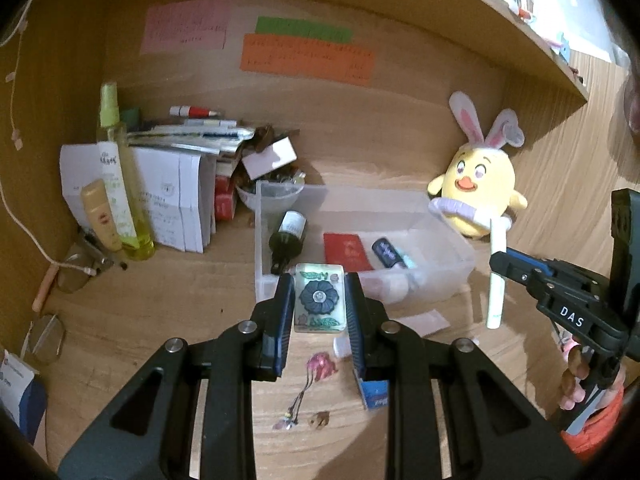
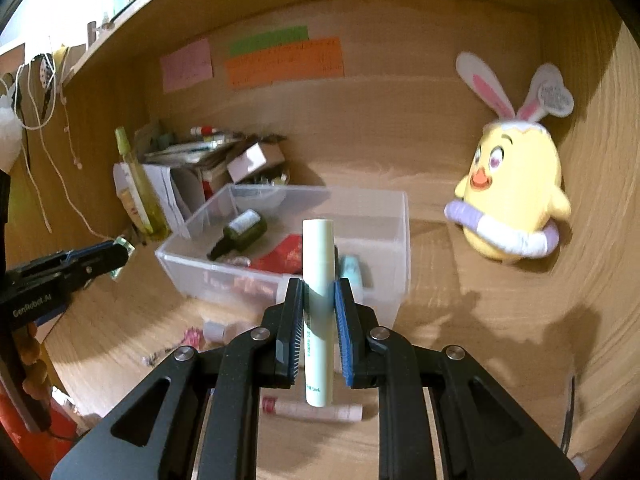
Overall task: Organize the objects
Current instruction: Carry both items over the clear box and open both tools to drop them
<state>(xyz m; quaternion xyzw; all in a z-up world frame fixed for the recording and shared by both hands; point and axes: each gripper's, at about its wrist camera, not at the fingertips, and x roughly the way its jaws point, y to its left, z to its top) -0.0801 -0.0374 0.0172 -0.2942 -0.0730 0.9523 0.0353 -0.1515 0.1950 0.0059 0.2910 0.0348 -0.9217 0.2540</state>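
My left gripper (image 1: pixel 319 286) is shut on a clear mahjong-style tile (image 1: pixel 319 298) with a dark flower on its face, held above the wooden desk. In the right wrist view my right gripper (image 2: pixel 319 285) is shut on a pale green tube (image 2: pixel 317 292) that stands upright between the pads. That tube (image 1: pixel 496 280) and the right gripper (image 1: pixel 500 266) also show at the right of the left wrist view. Just beyond both grippers stands a clear plastic bin (image 1: pixel 460 268) (image 2: pixel 400 240) with a dark green bottle (image 1: pixel 289 236) (image 2: pixel 242 234), a red card (image 1: pixel 347 251) and a dark small case (image 1: pixel 387 254) inside.
A yellow chick plush (image 1: pixel 476 192) (image 2: pixel 516 196) leans on the right wall. Papers, a spray bottle (image 1: pixel 118 184) and boxes crowd the back left. On the desk lie a pink charm (image 1: pixel 320 364), a blue box (image 1: pixel 374 394), a small white bottle (image 2: pixel 216 330) and a pink tube (image 2: pixel 316 410).
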